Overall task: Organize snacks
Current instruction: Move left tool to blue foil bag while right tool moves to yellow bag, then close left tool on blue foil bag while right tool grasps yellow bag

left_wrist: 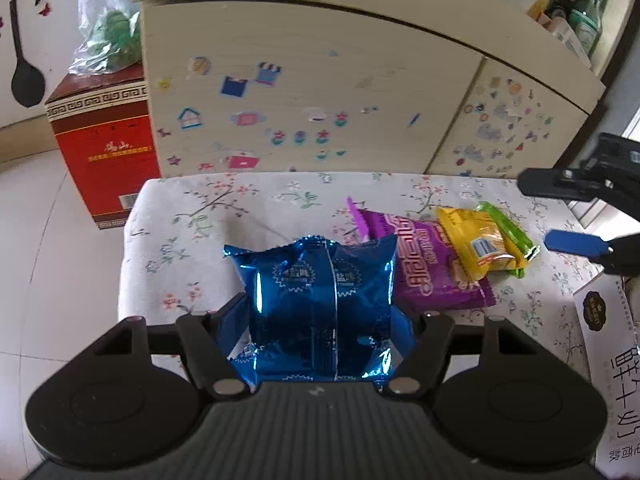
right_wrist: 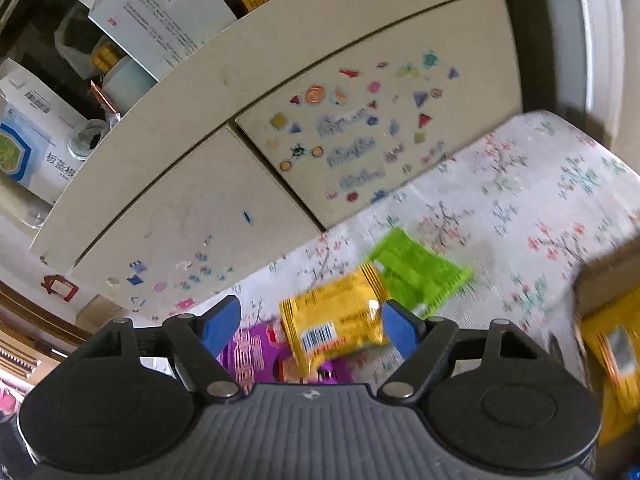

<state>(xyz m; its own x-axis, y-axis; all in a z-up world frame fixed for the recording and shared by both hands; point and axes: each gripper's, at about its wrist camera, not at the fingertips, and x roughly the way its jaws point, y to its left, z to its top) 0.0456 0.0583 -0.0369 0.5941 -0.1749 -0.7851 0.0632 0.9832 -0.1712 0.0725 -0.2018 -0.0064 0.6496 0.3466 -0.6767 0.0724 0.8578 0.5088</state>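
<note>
My left gripper (left_wrist: 320,320) is shut on a shiny blue snack bag (left_wrist: 320,304) and holds it over the near part of the floral-cloth table (left_wrist: 192,216). Behind it lie a purple packet (left_wrist: 424,268), a yellow packet (left_wrist: 476,240) on top of it, and a green packet (left_wrist: 512,228). My right gripper (right_wrist: 310,326) is open above the yellow packet (right_wrist: 336,320), with the green packet (right_wrist: 416,272) beyond and the purple packet (right_wrist: 256,352) below. Its blue fingers (left_wrist: 576,242) show at the right edge of the left wrist view.
A cream cabinet (left_wrist: 304,104) with stickers stands behind the table. A red box (left_wrist: 104,136) sits on the floor at the left. A white carton (left_wrist: 616,344) lies at the table's right. A cardboard box (right_wrist: 612,280) holding yellow packets (right_wrist: 616,360) is at the right.
</note>
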